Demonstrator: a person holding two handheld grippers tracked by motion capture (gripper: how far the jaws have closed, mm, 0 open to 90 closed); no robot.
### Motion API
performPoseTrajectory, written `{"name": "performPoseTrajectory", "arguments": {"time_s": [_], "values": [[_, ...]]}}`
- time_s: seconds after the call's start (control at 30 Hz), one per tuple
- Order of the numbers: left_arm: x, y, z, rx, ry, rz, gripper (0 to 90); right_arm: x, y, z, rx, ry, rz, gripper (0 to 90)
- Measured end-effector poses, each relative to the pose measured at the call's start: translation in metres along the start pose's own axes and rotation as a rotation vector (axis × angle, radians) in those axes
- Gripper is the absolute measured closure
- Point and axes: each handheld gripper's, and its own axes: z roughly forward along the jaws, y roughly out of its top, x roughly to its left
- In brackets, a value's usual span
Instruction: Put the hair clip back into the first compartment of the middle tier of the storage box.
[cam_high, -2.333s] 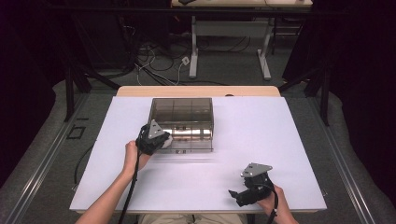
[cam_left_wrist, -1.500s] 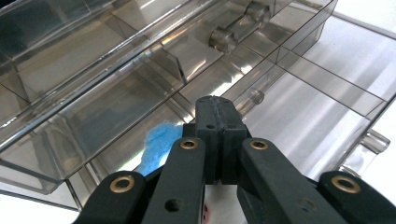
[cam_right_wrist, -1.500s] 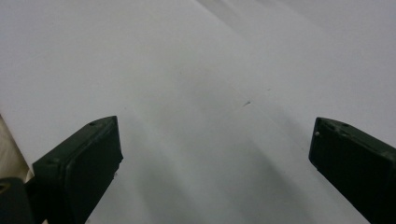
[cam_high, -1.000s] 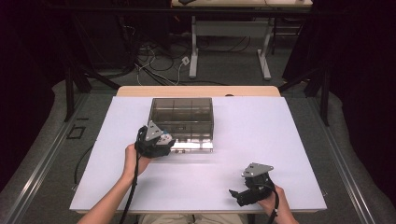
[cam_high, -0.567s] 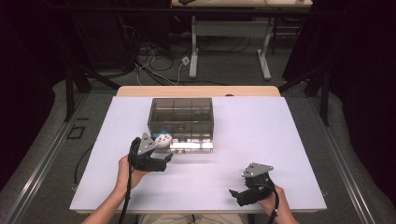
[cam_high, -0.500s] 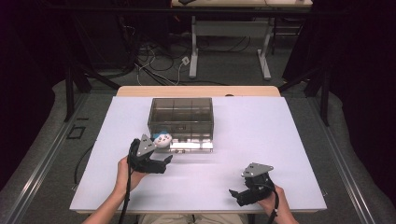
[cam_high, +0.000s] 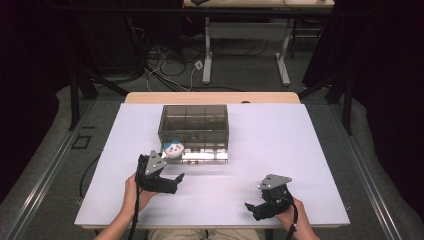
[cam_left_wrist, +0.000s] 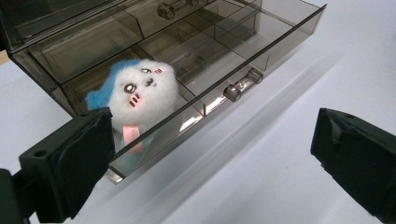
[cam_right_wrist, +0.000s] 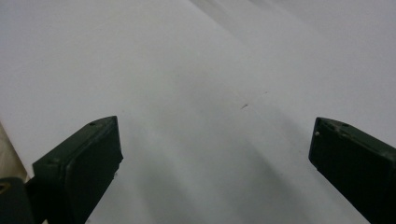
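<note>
My left gripper (cam_high: 169, 184) sits just in front of the smoky clear drawer box (cam_high: 194, 120), jaws spread as wide as they go; they have just been opening, and nothing lies between them. The plush toy (cam_left_wrist: 136, 98), white face with a blue hood, rests in the left end compartment of the pulled-out drawer (cam_left_wrist: 196, 88), head above the front wall. From the left gripper it lies ahead and a touch left, near the left jaw, apart from it. The drawer's long axis runs across the table, parallel to the box front, with a small knob (cam_left_wrist: 232, 92) on its front panel. I judge the next move is pushing that drawer shut, so the front panel is the face to meet. The left gripper is much nearer; my right gripper (cam_high: 261, 210) hangs low at the near right of the white table (cam_high: 300, 150), well apart, jaws wide over bare surface. The high view gives the layout; the left gripper view shows the toy's compartment and the knob.
</note>
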Motion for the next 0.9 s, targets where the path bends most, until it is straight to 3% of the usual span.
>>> {"name": "performPoseTrajectory", "arguments": {"time_s": [0.9], "values": [[-0.004,-0.0054,0.01,0.05,-0.009,0.005,0.0,-0.0005,0.0012,0.0019,-0.007,0.005,-0.015,2.1]]}}
